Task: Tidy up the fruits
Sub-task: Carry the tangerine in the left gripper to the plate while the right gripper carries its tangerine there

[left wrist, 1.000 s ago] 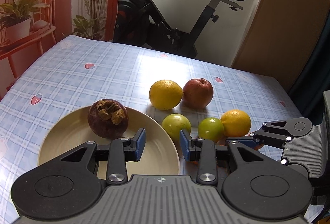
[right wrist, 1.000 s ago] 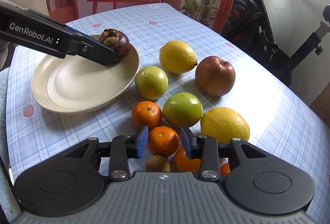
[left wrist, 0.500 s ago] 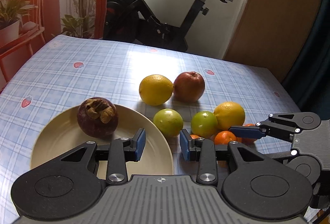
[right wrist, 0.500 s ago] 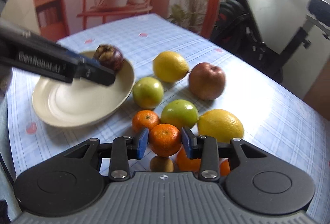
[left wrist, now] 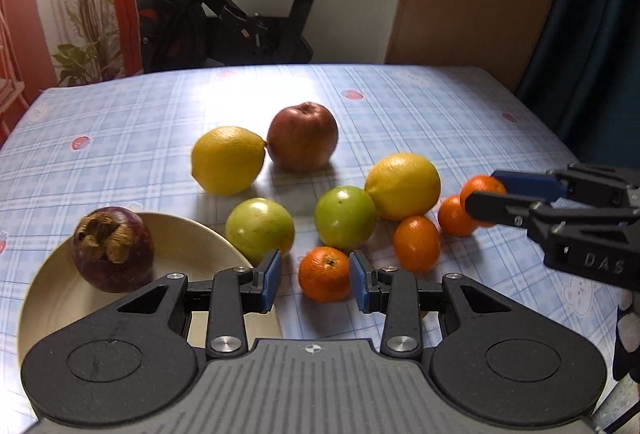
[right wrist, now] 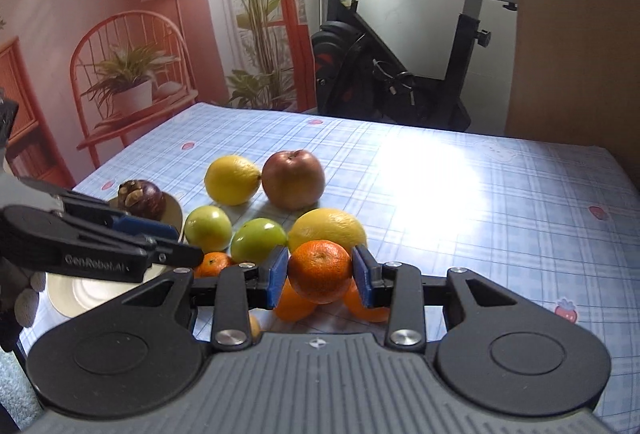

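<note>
The right gripper (right wrist: 320, 276) clamps a dimpled, round mandarin (right wrist: 320, 271) at lower centre of its view, stem dimple facing up; being nearly spherical, it has no clear long axis. The left gripper (left wrist: 314, 280) stands narrowly parted and holds nothing, a second mandarin (left wrist: 325, 274) lying beyond its blue pads. A rough purple mangosteen (left wrist: 113, 249) sits on the smooth cream plate (left wrist: 188, 246) at lower left.

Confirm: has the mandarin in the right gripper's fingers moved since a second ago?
Yes. The mandarin has been lifted off the table; it now hangs above the other mandarins.
</note>
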Demonstrator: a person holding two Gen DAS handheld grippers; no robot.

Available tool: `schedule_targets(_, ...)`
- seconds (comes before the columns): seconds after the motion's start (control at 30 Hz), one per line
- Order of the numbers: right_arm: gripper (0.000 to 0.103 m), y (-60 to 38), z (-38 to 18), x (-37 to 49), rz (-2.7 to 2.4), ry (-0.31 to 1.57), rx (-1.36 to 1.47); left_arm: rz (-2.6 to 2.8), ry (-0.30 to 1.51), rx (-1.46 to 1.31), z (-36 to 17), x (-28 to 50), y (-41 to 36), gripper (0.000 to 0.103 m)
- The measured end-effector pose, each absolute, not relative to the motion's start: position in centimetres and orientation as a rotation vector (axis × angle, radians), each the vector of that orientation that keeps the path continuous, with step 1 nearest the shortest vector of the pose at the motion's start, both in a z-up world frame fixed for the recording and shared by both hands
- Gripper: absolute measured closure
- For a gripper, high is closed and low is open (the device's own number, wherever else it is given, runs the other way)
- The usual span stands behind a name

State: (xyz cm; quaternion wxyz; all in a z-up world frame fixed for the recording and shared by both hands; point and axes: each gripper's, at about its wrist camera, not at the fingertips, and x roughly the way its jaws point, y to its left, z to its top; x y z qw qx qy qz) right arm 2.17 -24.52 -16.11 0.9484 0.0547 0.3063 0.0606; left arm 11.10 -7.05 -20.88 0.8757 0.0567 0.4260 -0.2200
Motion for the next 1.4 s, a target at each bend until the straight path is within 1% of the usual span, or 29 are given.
schedule_targets(0.33,0.065,-25.0,-16.9,1.8,0.124,0.627,0.127,-0.465,0.961,0.126,-22.5,12.3,-8.5,0.064)
schedule_targets(0.6,0.065,-25.2,-17.3,1.5,0.128,0.632,0.143,-0.455,0.973,0.13,-22.8,12.4,-8.8,0.065)
schedule_targets(0.9,0.065,-24.8,-16.9,1.6,0.14,0.626,0.141,-0.427,0.897,0.101,-20.5,10.6,-7.7,0.065)
schedule_targets(1.13,0.065,-23.2,-15.6,2.5,0.194,0.61,0.112,-0.37,0.841,0.037,-18.0,9.6,-3.9,0.065)
schedule_targets(1.27,0.065,-21.3,-15.2,3.8,0.255,0.611,0.074,-0.28,0.802,0.033,-17.0,9.5,-0.2,0.065)
schedule_targets(1.4,0.065,-18.3,-15.1,5.6,0.336,0.618,0.012,-0.188,0.815,-0.01,-16.8,10.2,4.2,0.065)
